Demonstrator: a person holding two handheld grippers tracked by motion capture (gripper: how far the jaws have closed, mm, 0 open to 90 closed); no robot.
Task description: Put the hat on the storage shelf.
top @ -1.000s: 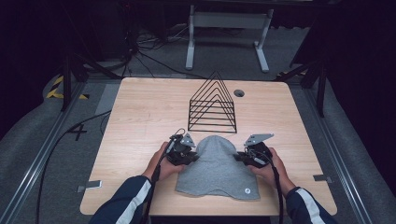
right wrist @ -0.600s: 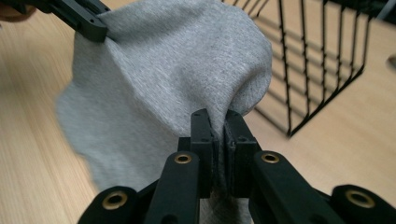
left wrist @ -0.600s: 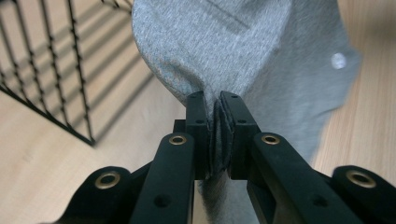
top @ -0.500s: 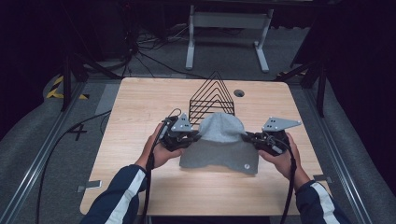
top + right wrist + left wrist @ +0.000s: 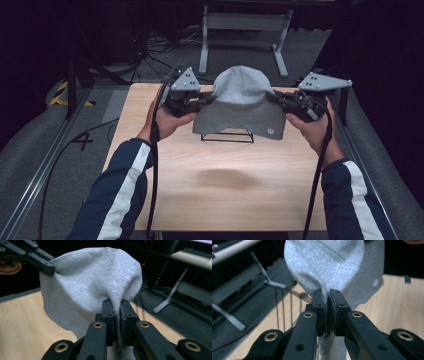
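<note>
**Grey knit beanie held up between two grippers, above the wire rack**

While the soft grey knit beanie (image 5: 241,102) hangs in the air, stretched between both grippers over the far half of the counter, it needs an even, level hold. The left gripper (image 5: 327,296) has its jaws clamped on one side of the fabric, the right gripper (image 5: 117,305) on the other. To my eye, lowering it squarely onto the black wire rack (image 5: 227,136) directly below calls for matched hands. The light wooden counter (image 5: 225,185) carries its shadow.

A grey metal stand (image 5: 243,30) rises from dark carpeted floor (image 5: 50,150) behind.
</note>
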